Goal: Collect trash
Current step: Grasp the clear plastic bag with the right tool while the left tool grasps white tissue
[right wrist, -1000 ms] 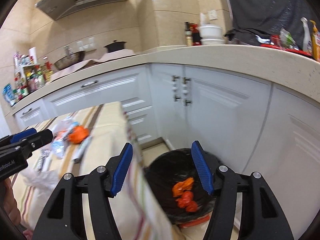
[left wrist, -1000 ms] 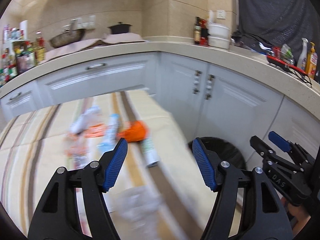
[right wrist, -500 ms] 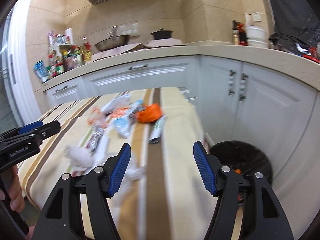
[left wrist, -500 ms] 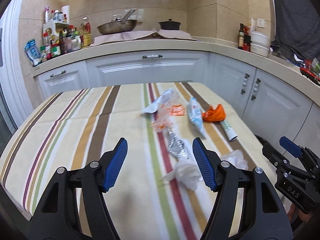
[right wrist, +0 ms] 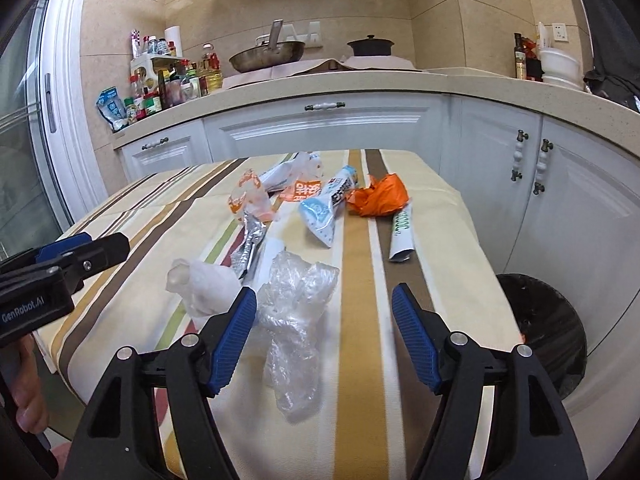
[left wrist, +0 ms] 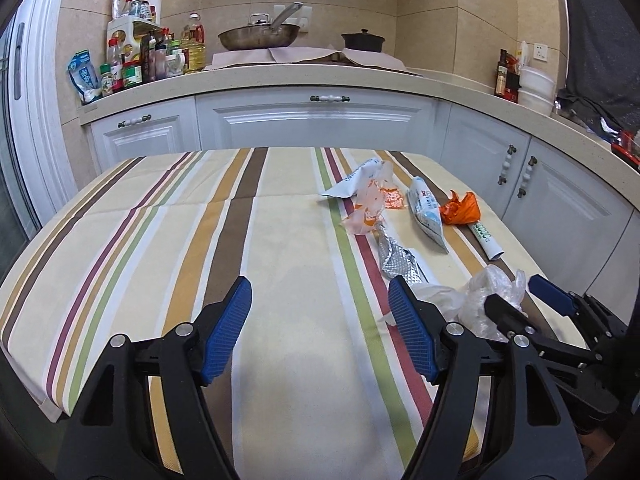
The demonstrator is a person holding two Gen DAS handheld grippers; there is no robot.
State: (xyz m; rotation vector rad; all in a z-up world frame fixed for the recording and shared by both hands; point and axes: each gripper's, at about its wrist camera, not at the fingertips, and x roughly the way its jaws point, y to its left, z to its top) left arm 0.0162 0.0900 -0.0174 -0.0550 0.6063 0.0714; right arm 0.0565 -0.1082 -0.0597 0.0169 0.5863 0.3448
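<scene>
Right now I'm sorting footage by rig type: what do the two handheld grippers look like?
Both match: the left gripper and right gripper have black plastic fingers with silver pivot bolts and ribbed blue pads. The left one's body carries white "GenRobot.AI" lettering. No cables or sleeves show.

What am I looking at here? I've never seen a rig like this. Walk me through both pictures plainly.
No robot: a person holds a hand-held clamp in each hand, each with a camera looking along its two blue-padded fingers. One picture comes from the left gripper, the other from the right gripper. Both have just been opening and hold nothing. On the striped tablecloth lies trash: a clear plastic bag, a white crumpled wad, a foil wrapper, a blue-white pouch, an orange bag and a green-printed tube. A black bin stands beside the table.
</scene>
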